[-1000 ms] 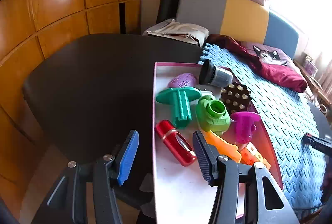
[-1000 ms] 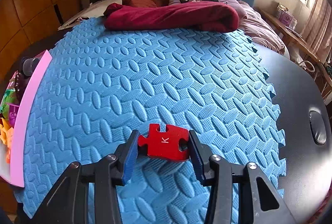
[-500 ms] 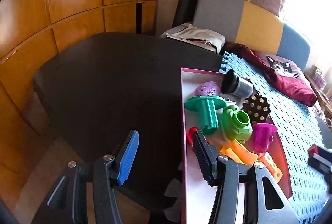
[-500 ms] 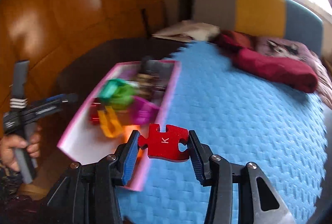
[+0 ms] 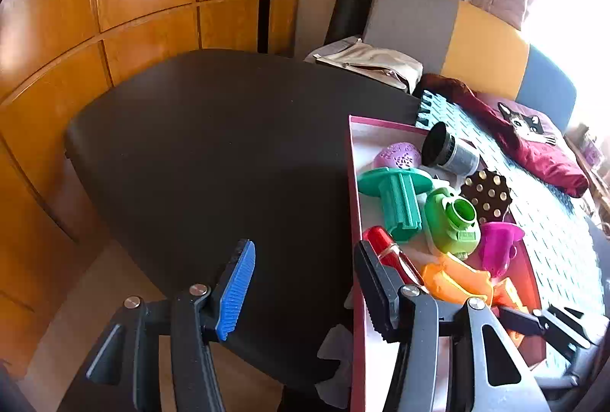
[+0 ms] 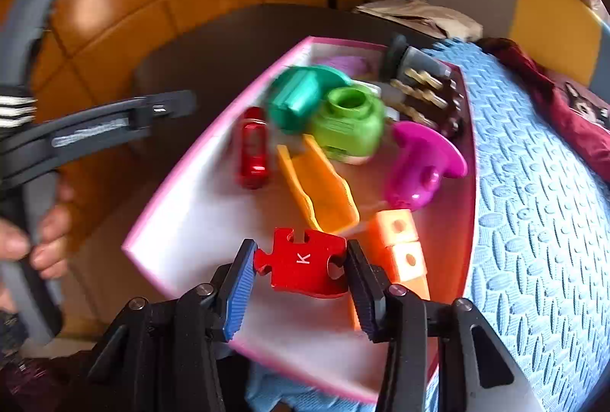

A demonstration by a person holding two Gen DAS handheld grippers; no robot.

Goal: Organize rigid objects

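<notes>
Moved: your right gripper (image 6: 301,278), clamping red puzzle piece (image 6: 303,261), from mat to over pink tray (image 6: 183,206) for deposit; left gripper (image 5: 305,286) part-open, empty.

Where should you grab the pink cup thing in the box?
Probably by its round body, from above. The pink cup lies on its side, its wide rim flaring too broad for a pinch. Squeeze across the narrower body, keeping clear of the green piece close by.
</notes>
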